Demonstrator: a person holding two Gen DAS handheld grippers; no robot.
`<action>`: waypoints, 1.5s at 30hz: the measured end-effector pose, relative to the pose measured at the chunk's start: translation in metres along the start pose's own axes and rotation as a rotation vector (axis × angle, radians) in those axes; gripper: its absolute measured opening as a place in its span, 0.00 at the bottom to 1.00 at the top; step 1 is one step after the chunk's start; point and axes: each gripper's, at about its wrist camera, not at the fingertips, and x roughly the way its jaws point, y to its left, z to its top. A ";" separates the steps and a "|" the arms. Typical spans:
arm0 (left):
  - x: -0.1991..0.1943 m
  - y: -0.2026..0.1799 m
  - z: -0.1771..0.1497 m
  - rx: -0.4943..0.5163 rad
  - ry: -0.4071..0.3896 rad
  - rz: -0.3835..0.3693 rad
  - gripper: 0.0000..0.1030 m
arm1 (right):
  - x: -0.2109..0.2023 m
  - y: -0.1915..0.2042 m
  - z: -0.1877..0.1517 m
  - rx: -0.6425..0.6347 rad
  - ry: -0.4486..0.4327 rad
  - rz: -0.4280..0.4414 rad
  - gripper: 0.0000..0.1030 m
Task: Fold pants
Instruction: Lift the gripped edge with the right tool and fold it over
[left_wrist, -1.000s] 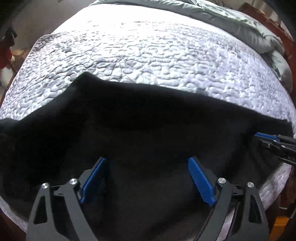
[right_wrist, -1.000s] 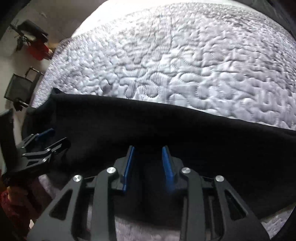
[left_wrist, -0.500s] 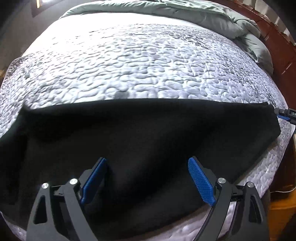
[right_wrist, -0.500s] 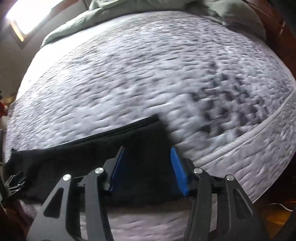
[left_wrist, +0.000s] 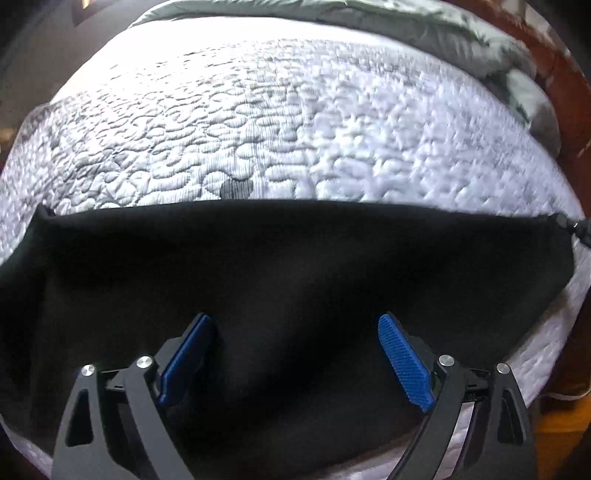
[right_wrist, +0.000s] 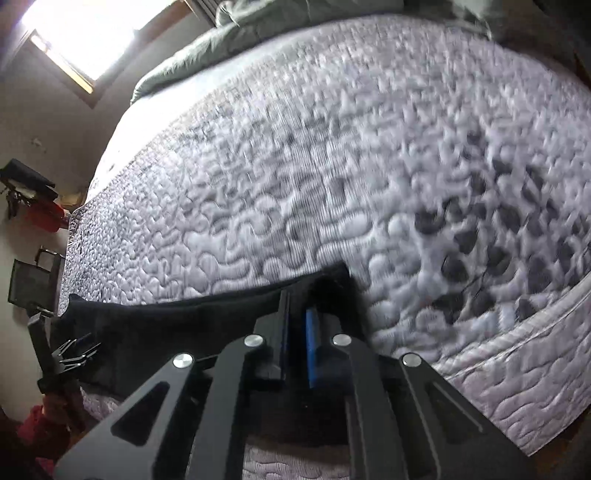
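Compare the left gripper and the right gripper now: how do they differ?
The left gripper has its jaws wide open above the black pants, gripping nothing; the right gripper has just closed its jaws on the pants' end. Left hangs over the middle, right at the corner. Both have blue pads.

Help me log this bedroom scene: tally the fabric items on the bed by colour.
Black: 1, the pants
White: 1, the quilted cover
Grey-green: 1, the bunched blanket
Total: 3
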 end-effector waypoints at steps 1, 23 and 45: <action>-0.003 -0.001 0.000 -0.013 -0.011 -0.021 0.89 | -0.003 0.000 0.001 -0.003 -0.016 -0.012 0.06; -0.007 -0.052 -0.006 -0.011 -0.018 -0.032 0.91 | -0.011 0.024 -0.077 0.075 0.106 -0.249 0.59; 0.009 -0.058 -0.006 -0.109 0.006 -0.032 0.91 | 0.007 0.010 -0.061 0.290 0.017 0.022 0.13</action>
